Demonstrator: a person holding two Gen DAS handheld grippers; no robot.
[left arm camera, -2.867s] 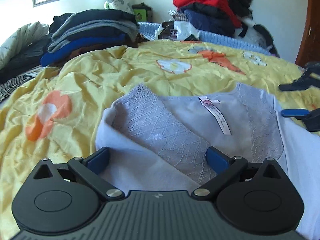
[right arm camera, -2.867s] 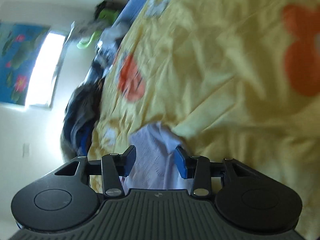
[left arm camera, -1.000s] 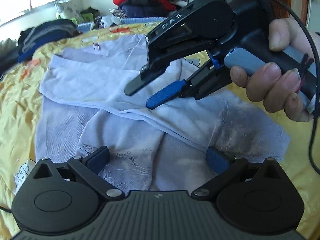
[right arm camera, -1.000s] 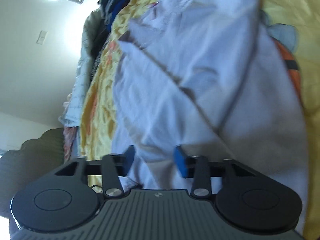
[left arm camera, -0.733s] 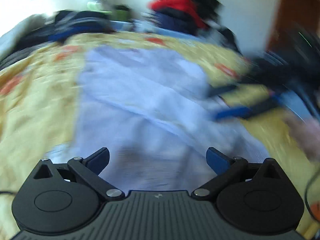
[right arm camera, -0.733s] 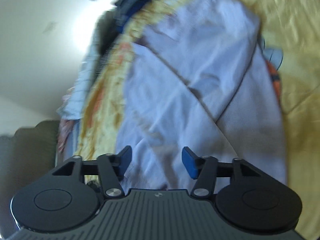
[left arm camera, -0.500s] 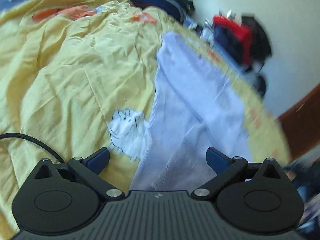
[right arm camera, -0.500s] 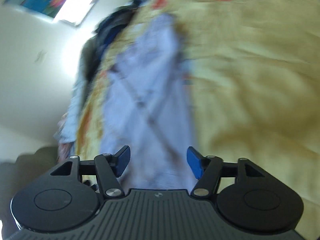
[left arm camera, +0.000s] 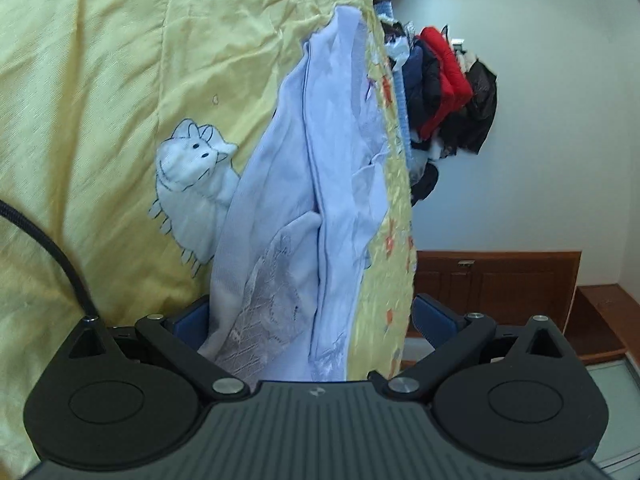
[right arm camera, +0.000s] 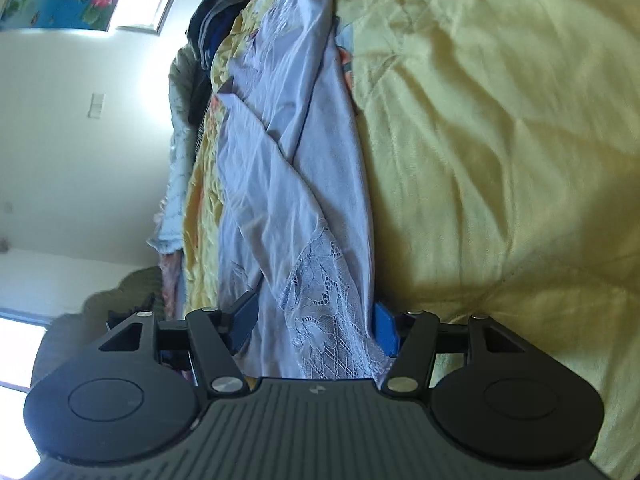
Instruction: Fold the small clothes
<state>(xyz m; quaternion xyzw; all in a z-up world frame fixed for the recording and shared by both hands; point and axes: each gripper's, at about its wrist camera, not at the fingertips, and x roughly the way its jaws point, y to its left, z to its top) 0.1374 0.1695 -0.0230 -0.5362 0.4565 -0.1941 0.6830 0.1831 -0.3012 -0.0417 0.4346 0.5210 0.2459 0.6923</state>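
A pale lilac top [left arm camera: 320,184] with lace trim lies partly folded on the yellow bedsheet [left arm camera: 100,80]; it also shows in the right wrist view [right arm camera: 288,168]. My left gripper [left arm camera: 310,316] is rolled sideways with its jaws wide apart, and the top's lace hem lies between its fingers. My right gripper [right arm camera: 316,320] is also rolled sideways and open, with the other lace edge [right arm camera: 320,312] of the top between its fingers. Neither gripper pinches the cloth.
Stacked folded clothes [left arm camera: 444,80] in red, navy and black lie past the bed's far edge by the wall. A wooden cabinet [left arm camera: 492,280] stands beyond the bed. A black cable [left arm camera: 48,248] crosses the sheet. More dark clothes [right arm camera: 208,28] are piled near the window.
Both grippers have rolled onto their sides and dropped to the near hem of the top. The cloth now lies between each pair of fingers. The right gripper has opened a little wider.
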